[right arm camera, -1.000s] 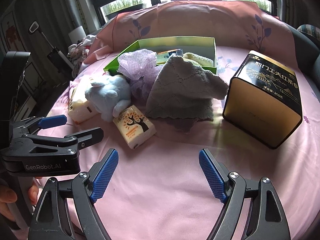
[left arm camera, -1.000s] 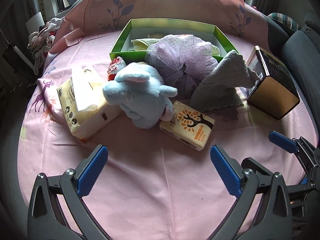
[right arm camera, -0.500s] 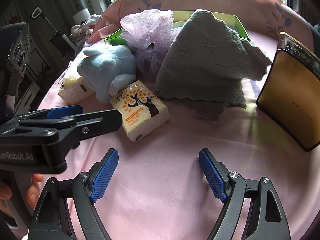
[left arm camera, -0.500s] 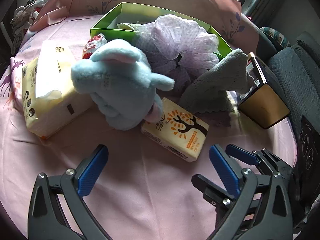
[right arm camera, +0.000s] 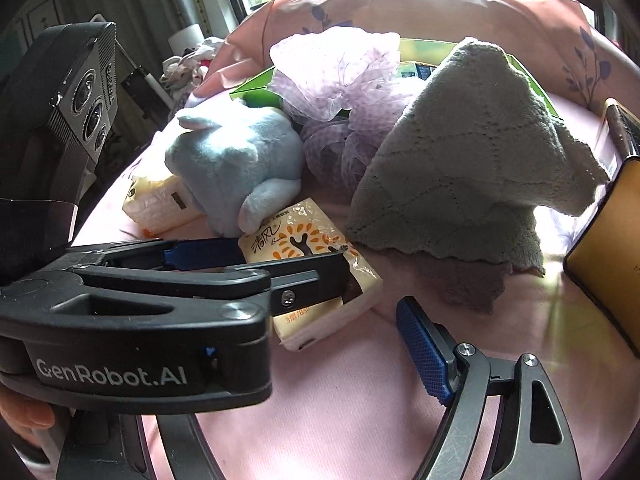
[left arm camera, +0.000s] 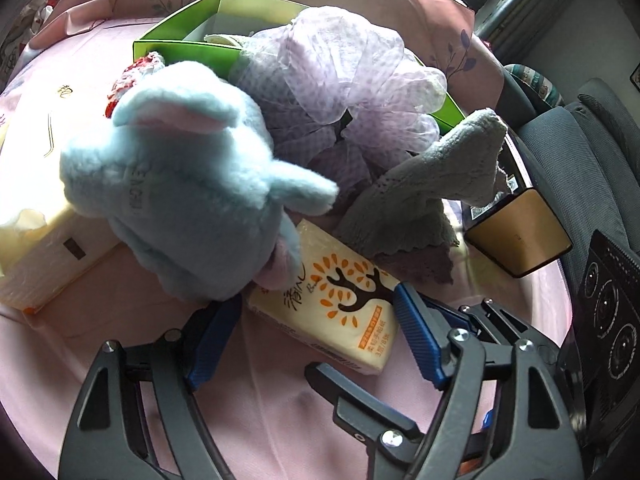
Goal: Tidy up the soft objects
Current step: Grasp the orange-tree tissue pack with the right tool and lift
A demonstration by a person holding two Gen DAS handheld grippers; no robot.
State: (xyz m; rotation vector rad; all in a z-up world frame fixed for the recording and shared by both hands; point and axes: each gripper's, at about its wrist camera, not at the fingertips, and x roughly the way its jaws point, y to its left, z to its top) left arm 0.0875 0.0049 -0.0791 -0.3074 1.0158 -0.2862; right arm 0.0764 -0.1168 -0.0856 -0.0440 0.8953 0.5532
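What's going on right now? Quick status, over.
Left gripper open, straddling the small tissue pack. Right gripper open, empty, hanging back. Blue plush leans on the pack's far end; green box behind.

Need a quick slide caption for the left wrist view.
Left gripper, jaws open, straddling the small tissue pack beside the blue plush elephant on the pink sheet.

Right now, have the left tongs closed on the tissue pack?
No, the left tongs are open, their blue pads straddling the tissue pack.
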